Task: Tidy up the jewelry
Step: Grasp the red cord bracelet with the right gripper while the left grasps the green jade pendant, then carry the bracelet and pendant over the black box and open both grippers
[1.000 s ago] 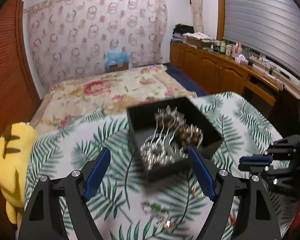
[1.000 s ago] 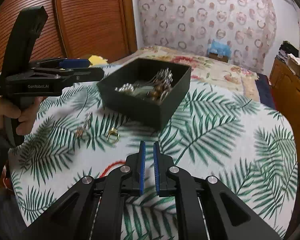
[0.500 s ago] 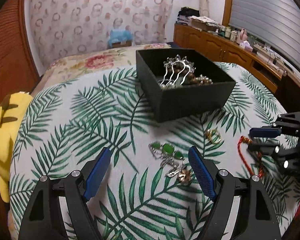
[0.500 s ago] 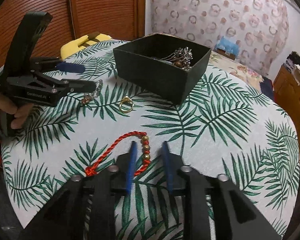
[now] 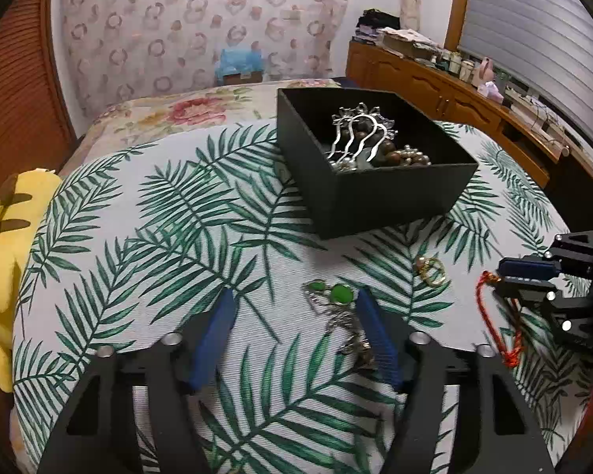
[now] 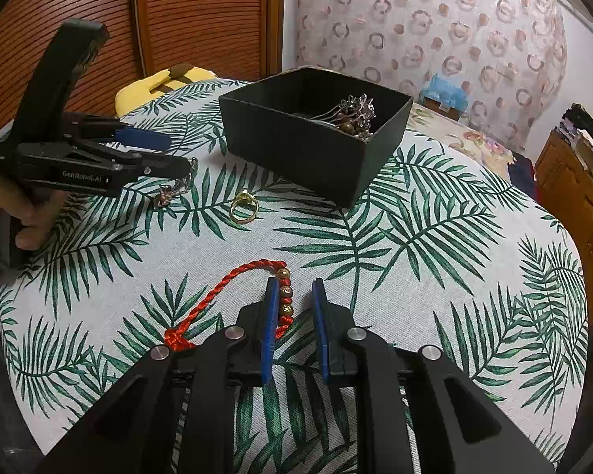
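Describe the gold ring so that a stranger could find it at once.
Start at the black box on the leaf-print tablecloth. On the cloth before its near corner lies the gold ring: one plain yellow band, alone, unlike the red cord bracelet or the green-stone piece.

Round surface [image 5: 146, 213], palm-leaf cloth, fills centre frame. Behind it, upper centre: bed [image 5: 170, 112] with floral cover against a ring-patterned curtain [image 5: 186, 19]. Upper left: reddish slatted wooden doors [image 6: 201, 12]. Right edge: wooden sideboard [image 5: 446, 91] cluttered on top, under a slatted grey blind [image 5: 533, 31]. Yellow plush [image 5: 4, 245] at left edge.
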Demonstrator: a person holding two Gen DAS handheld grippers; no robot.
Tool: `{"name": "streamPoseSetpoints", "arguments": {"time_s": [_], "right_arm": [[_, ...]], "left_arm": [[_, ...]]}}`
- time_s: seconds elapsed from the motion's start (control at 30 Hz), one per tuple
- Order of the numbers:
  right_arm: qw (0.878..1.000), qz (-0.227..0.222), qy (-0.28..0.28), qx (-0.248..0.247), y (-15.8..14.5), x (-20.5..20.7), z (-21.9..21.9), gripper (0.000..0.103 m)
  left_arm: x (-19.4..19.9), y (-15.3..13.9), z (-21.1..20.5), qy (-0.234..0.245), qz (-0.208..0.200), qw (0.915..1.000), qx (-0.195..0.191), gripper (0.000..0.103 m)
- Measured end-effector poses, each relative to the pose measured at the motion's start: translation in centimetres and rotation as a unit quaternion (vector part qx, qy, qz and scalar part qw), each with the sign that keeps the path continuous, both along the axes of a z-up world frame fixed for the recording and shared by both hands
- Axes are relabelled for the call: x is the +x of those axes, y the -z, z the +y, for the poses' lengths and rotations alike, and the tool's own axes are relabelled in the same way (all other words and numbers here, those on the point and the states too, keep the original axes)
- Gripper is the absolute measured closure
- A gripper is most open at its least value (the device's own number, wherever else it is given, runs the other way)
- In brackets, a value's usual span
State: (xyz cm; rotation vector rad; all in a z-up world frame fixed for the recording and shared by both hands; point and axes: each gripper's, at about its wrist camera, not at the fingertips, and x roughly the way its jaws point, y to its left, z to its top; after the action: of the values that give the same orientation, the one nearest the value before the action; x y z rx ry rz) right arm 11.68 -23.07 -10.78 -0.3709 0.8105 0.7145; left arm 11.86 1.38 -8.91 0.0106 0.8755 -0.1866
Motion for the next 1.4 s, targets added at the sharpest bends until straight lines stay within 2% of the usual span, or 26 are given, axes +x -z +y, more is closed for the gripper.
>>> {"name": "streamPoseSetpoints", "arguments": {"time_s": [0.13, 0.33, 0.53, 0.6, 0.63, 0.7, 1.0, 1.07, 1.23, 1.4], "right_arm": [[1.0, -0.002, 0.0, -0.002, 0.0, 0.1, 0.1, 0.084], [1.0, -0.003, 0.0, -0.003, 0.0, 0.0, 0.1, 0.084], [1.0, -0.004, 0.0, -0.004, -0.1, -0.1, 0.1, 0.084], [1.0, -0.004, 0.0, -0.004, 0.0, -0.1, 0.1, 0.084], [1.0, -0.005, 0.0, -0.004, -0.1, -0.1, 0.1, 0.084], [1.0, -0.006, 0.0, -0.005, -0.1, -0.1, 0.2, 0.084], [1.0, -0.004, 0.0, -0.003, -0.1, 0.0, 0.2, 0.085], [1.0, 0.003, -0.005, 0.003, -0.1, -0.1, 0.2, 0.095], [1.0, -0.003, -0.004, 0.0, -0.2, -0.2, 0.4, 0.095], [1.0, -0.017, -0.001, 0.021, -1.5, -0.3, 0.1, 0.095]], "left_arm": [[-0.1, -0.2, -1.1, 0.015, 0.001, 0.9999, -0.006, 0.064], [0.7, 0.2, -2.7, 0.023, 0.01, 0.9995, 0.018, 0.064], [0.8, 0.4, -3.2, 0.021, 0.0, 0.9989, 0.042, 0.064], [0.7, 0.4, -3.3, 0.02, -0.001, 0.9989, 0.043, 0.072], [0.7, 0.3, -3.2, 0.019, 0.0, 0.9989, 0.043, 0.082], [0.4, 0.2, -2.9, 0.016, 0.001, 0.999, 0.041, 0.09], [-1.3, -0.8, -1.8, 0.01, -0.019, 0.9997, 0.012, 0.095], [-1.4, -1.5, -1.7, 0.011, -0.028, 0.9995, 0.007, 0.096], [-1.7, -3.2, -1.5, 0.011, -0.05, 0.9987, -0.002, 0.096], [-1.9, -4.8, -1.1, 0.014, -0.067, 0.9976, -0.016, 0.096]]}}
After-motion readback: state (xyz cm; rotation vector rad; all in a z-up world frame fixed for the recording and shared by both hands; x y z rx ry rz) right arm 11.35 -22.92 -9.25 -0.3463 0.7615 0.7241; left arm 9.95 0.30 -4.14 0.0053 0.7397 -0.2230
